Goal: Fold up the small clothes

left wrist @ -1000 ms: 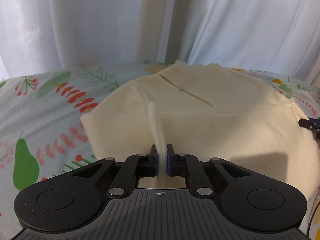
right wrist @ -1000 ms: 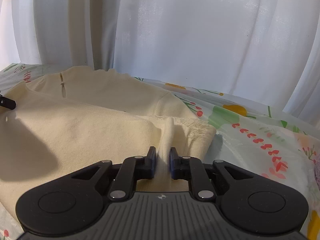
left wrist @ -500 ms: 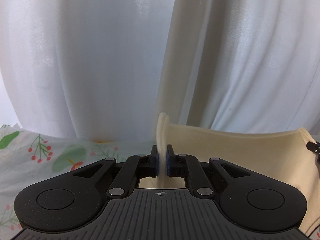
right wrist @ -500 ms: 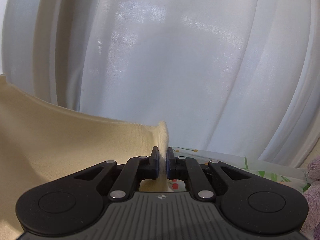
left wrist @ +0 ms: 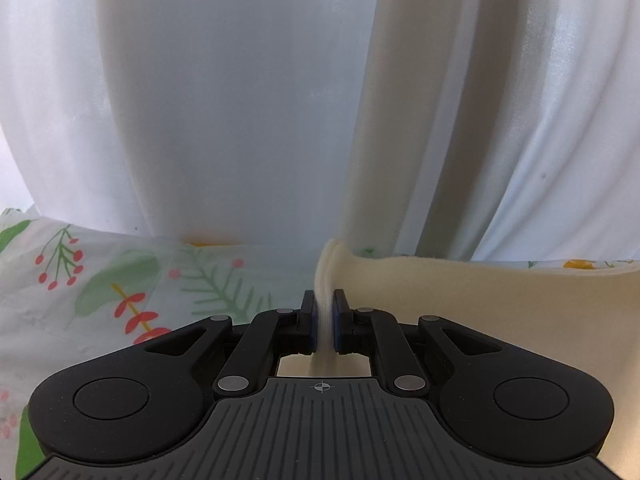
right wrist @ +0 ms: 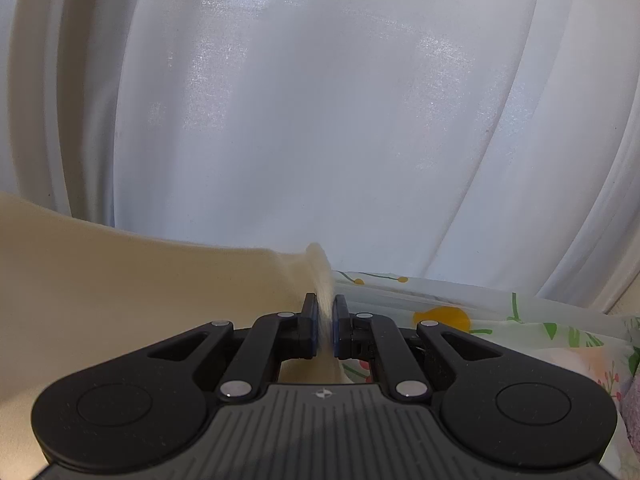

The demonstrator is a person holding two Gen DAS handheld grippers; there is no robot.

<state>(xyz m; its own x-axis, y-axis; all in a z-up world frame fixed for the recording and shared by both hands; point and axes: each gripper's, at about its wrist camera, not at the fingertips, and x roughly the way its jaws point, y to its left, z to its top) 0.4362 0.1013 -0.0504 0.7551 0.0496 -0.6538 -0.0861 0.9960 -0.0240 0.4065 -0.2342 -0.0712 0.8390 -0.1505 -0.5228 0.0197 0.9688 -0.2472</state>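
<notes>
A cream knit garment point(left wrist: 460, 300) stretches to the right of my left gripper point(left wrist: 324, 304), which is shut on its edge; a pinch of fabric sticks up between the pads. In the right wrist view the same cream garment point(right wrist: 140, 288) spreads to the left, and my right gripper point(right wrist: 325, 308) is shut on its other corner. The cloth is lifted and held taut between both grippers, hiding whatever lies under it.
A floral sheet point(left wrist: 120, 284) with red berries and green leaves covers the surface; this floral sheet point(right wrist: 500, 324) also shows at right. White curtains point(left wrist: 240, 100) hang close behind. A purple fuzzy item point(right wrist: 632, 412) sits at the far right edge.
Both grippers carried the garment's held edge away from me toward the curtains. The flat garment with its neckline has dropped out of view; now only the lifted edge shows, with more sheet ahead.
</notes>
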